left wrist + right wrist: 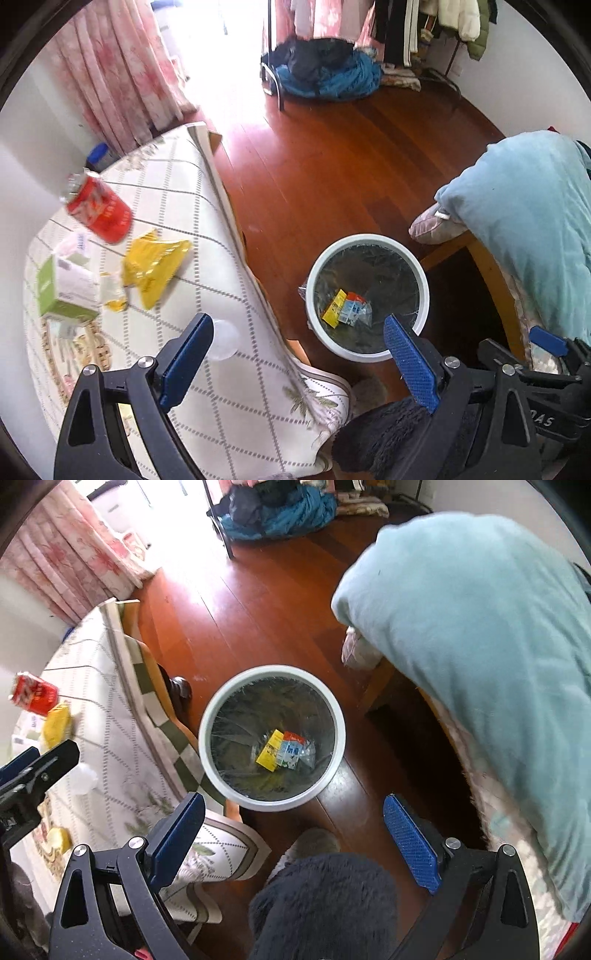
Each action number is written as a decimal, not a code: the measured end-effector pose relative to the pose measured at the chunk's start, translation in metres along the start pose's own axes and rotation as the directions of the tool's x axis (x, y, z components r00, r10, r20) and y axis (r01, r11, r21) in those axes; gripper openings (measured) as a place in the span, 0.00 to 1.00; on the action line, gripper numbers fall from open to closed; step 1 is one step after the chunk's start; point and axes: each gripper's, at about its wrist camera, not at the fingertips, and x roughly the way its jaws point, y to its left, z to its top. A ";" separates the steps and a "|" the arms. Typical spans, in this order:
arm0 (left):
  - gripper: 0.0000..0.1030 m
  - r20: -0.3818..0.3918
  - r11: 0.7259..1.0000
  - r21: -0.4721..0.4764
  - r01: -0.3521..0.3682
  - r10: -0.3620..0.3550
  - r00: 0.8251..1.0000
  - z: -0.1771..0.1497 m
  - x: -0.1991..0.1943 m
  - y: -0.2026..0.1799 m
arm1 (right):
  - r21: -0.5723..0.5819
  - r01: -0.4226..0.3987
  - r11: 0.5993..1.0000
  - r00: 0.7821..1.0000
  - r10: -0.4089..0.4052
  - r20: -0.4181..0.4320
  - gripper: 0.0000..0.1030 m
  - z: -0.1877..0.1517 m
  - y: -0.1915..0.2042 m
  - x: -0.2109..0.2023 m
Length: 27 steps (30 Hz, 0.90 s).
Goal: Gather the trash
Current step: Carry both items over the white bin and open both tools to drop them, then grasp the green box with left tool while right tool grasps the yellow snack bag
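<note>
Two grippers hung with jaws spread and holding nothing: the left gripper (297,354) over the table's edge, the right gripper (293,829) above the white bin (272,675). In the bin lay a yellow packet (270,752) and a small carton (291,754) (both on the liner). On the tablecloth (177,173) waited a red can (99,208), a yellow wrapper (153,267) and a green box (64,291).

A reddish wooden floor (332,155) filled the room. Pink floral curtains (122,85) hung at eleven o'clock beside glaring daylight. A clothes rack (406,33) stood at one o'clock, and a pale blue blanket (480,646) lay at three o'clock.
</note>
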 end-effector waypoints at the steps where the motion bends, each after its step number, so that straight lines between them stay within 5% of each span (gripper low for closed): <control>1: 0.91 0.010 1.000 -0.004 -0.005 0.005 1.000 -0.003 -0.006 0.001 | -0.001 -0.002 1.000 1.000 0.002 0.012 0.96 -0.003 0.001 -0.006; 12: 0.91 0.100 0.997 -0.073 -0.004 0.011 0.995 -0.034 -0.072 0.023 | -0.014 -0.058 0.998 0.988 0.059 0.146 0.96 -0.036 0.015 -0.097; 18: 0.92 0.098 0.981 -0.191 -0.032 0.051 0.994 -0.057 -0.070 0.069 | -0.012 -0.157 0.987 0.977 0.157 0.142 0.96 -0.048 0.033 -0.108; 23: 0.98 0.019 0.938 -0.321 -0.133 0.147 0.989 -0.088 -0.044 0.139 | -0.077 -0.250 0.965 0.966 0.254 0.048 0.96 -0.050 0.086 -0.075; 27: 0.98 -0.090 0.868 -0.414 -0.275 0.262 0.961 -0.118 -0.010 0.206 | -0.176 -0.285 0.942 0.958 0.285 -0.025 0.96 -0.044 0.160 -0.041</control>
